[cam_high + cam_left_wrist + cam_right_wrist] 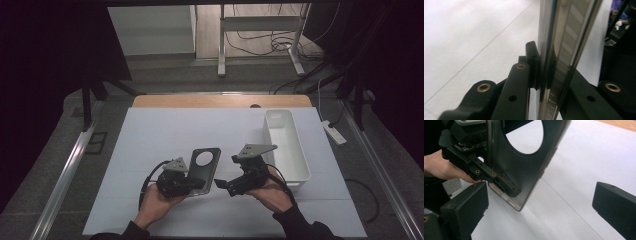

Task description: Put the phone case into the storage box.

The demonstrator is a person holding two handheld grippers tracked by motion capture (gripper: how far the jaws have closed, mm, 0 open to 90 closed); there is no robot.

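Between the left tool's (200, 184) jaws — phone case (204, 167), clamped edgewise.

left gripper (197, 186) at 7 o'clock, clamped on dark flat plastic plate with round hole (204, 167) | right gripper (222, 186) at 5 o'clock, just beside plate's edge, jaw state unclear | white oblong plastic bin (287, 145) at 3 o'clock | white table sheet (165, 135) beneath.
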